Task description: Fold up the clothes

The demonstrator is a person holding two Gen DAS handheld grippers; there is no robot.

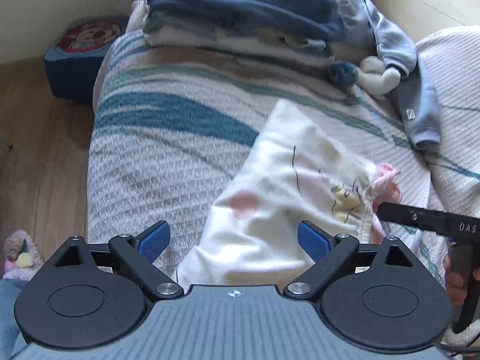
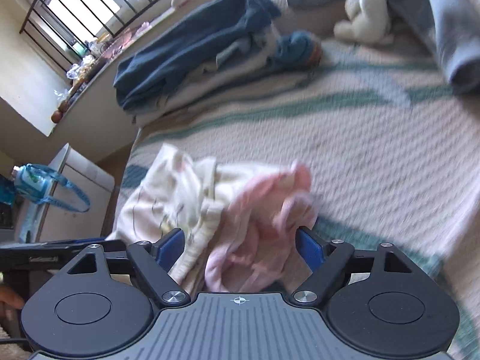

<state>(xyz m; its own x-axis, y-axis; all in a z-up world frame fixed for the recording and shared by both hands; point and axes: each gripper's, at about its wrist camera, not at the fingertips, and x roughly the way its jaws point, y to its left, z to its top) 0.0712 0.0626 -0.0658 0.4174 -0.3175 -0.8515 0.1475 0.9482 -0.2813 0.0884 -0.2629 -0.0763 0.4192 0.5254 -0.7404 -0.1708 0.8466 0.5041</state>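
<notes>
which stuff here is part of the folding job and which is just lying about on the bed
Part of the job:
- cream printed garment with pink trim, crumpled on the bed
- left gripper and right gripper, both open over it
- stack of folded clothes
- grey-blue garment, unfolded

Lying about:
- cream soft toy
- striped bedspread
- cartoon cushion on the floor

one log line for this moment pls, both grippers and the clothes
left gripper: open over cream garment | right gripper: open over pink garment | folded stack: behind on bed
</notes>
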